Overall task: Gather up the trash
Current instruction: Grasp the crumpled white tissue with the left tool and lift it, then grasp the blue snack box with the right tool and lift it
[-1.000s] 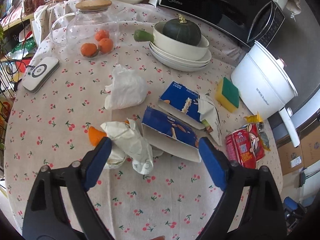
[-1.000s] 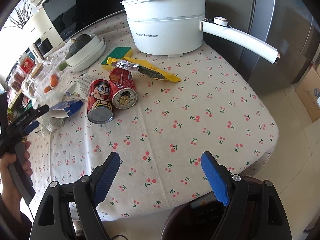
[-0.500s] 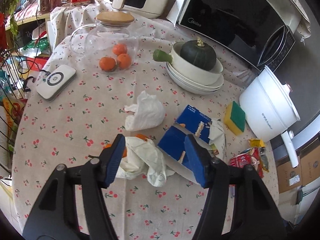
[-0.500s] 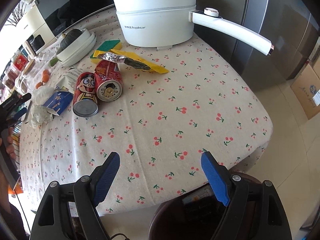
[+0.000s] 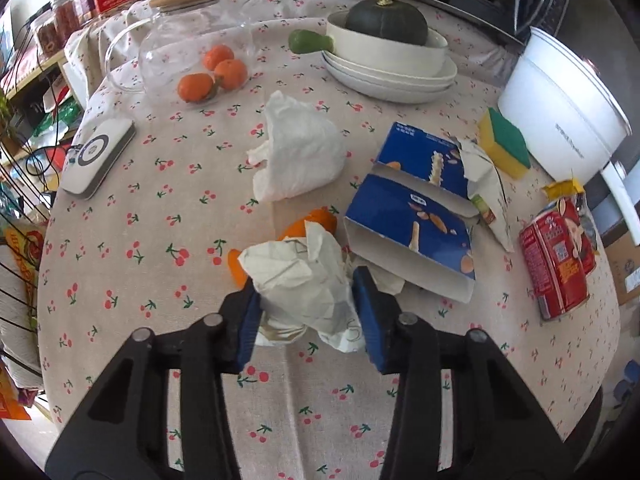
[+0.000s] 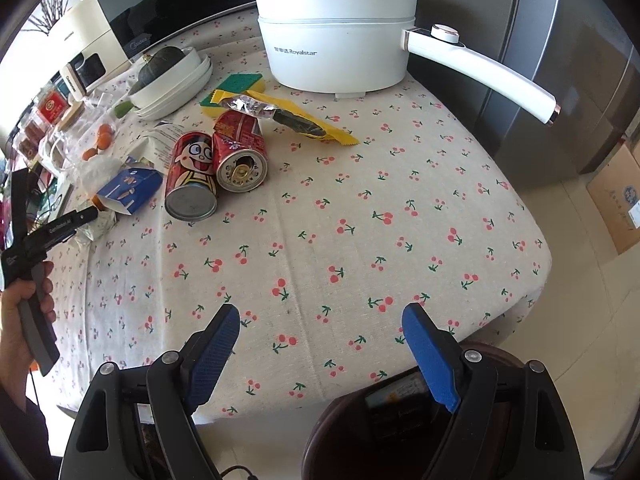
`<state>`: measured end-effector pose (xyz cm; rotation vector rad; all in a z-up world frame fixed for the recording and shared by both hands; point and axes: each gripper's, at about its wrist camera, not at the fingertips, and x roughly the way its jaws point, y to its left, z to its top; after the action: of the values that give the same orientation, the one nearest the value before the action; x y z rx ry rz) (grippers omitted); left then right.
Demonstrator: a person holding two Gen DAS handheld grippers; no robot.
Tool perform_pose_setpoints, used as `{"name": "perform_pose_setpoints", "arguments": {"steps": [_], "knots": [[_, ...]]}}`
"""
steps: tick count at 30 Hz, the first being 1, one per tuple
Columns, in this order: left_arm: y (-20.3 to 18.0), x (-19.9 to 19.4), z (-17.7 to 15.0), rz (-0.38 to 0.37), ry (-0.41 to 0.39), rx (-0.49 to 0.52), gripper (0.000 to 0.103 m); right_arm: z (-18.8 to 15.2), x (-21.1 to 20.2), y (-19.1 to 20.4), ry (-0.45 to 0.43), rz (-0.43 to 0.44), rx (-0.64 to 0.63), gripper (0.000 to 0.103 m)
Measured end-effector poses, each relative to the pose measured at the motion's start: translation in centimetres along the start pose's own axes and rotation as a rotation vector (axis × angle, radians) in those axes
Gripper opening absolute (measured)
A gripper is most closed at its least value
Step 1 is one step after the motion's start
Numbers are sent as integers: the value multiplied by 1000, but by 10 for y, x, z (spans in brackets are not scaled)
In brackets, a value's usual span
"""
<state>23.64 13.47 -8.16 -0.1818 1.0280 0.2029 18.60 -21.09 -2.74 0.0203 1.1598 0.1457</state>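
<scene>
Two grippers work over a desk (image 6: 360, 208) covered with a cherry-print cloth. The left gripper (image 5: 306, 304) points steeply down at a crumpled paper wad (image 5: 300, 280), and its blue fingers (image 5: 370, 308) are closing with the wad between them, both pads already against its sides. Orange peel (image 5: 308, 222) lies under and just behind the wad, touching it. Just right of the wad, a torn blue carton (image 5: 412, 236) lies flat, its near edge beside the right finger, with a white wrapper (image 5: 486, 184) tucked against its far side. A loose white tissue (image 5: 298, 156) sits a little farther back, apart from the wad. Farther right lies a red can (image 5: 556, 256) on its side, near a yellow-green sponge (image 5: 504, 140) and a white electric pot (image 5: 560, 120). Toward the back stand a stack of white bowls (image 5: 388, 68) holding a dark squash (image 5: 386, 20), and a glass jug (image 5: 180, 52) beside three tangerines (image 5: 216, 72). A white device (image 5: 98, 156) lies at the left edge. The right gripper (image 6: 320, 344) hangs over the near desk edge with its fingers wide apart and nothing between them, above a dark brown bin (image 6: 400, 432) on the floor. From that view, two red cans (image 6: 216, 164) lie side by side, touching, with a yellow snack wrapper (image 6: 288, 114) just behind them, and a hand (image 6: 20, 320) grips the left tool's handle.
</scene>
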Motion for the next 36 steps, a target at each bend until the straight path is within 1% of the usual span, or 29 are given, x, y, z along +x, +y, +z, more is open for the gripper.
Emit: {"name": "perform_pose_setpoints", "arguments": {"steps": [3,5,8,11,14,16,19,22,25,27,31,36], "knots": [[-2,-8,-5,-15,15,32,29,-2,-1,3,-8,-11,-10,85],[0,-14,-9,-17,25,37,27,-4,-1,5,-9,-14,-10,85],[6,-28,-14,-26,32,35,26,-8,1,12,-3,-1,-13,85],[17,-50,-17,-39,12,19,26,-16,0,25,1,28,-29,85],[32,-68,-16,-45,-19,3,26,-21,-1,46,-4,44,-54,85],[45,-77,-16,-46,-30,-20,26,-18,3,67,9,64,-82,85],[64,-84,-18,-30,-35,-55,26,-7,10,111,4,63,-153,85],[84,-89,-21,-28,-28,-89,26,9,23,156,5,103,-185,85],[98,-92,-26,-27,-29,-104,26,30,45,193,31,154,-152,86],[105,-94,-30,-33,-27,-108,26,45,61,214,48,175,-116,91],[118,-96,-34,-35,-25,-111,26,73,86,242,37,149,-33,103],[129,-97,-35,-28,-34,-108,26,95,116,264,57,128,55,103]]}}
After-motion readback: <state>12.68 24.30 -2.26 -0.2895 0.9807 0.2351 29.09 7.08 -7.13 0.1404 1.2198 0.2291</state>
